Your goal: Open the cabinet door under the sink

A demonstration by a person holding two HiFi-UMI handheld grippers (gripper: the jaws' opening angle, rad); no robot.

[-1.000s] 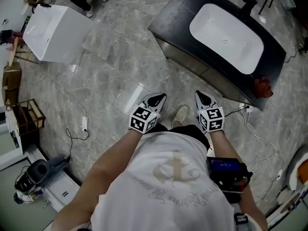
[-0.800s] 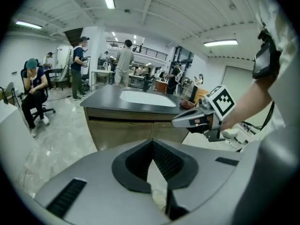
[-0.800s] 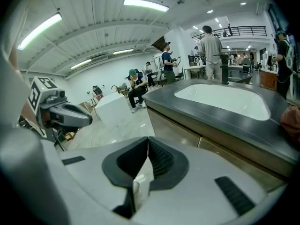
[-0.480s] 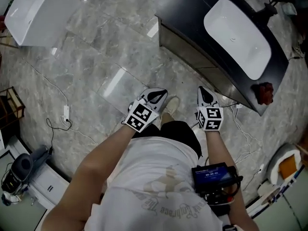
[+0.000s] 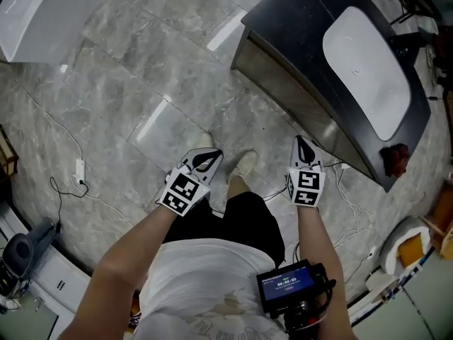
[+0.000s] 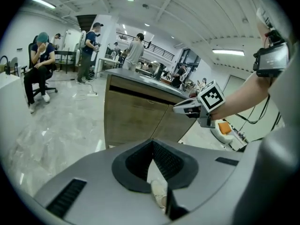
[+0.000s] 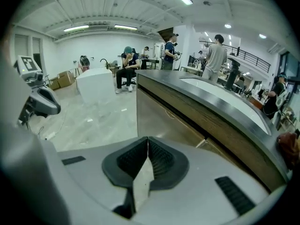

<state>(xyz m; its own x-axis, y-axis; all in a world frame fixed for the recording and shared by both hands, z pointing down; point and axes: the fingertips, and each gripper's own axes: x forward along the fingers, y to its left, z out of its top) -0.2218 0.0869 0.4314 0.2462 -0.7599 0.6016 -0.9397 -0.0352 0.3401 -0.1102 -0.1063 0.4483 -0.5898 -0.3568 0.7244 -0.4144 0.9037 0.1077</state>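
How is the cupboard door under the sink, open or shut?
Shut. In the right gripper view the cabinet door lies flush with the front under the sink; only a thin seam shows, no inside.

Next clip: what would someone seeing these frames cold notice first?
The black-topped cabinet with its white sink fills the head view's upper right, its wooden doors shut. Below it, the left gripper and right gripper, each bearing a marker cube, hang shut and empty over the marble floor, short of the doors.
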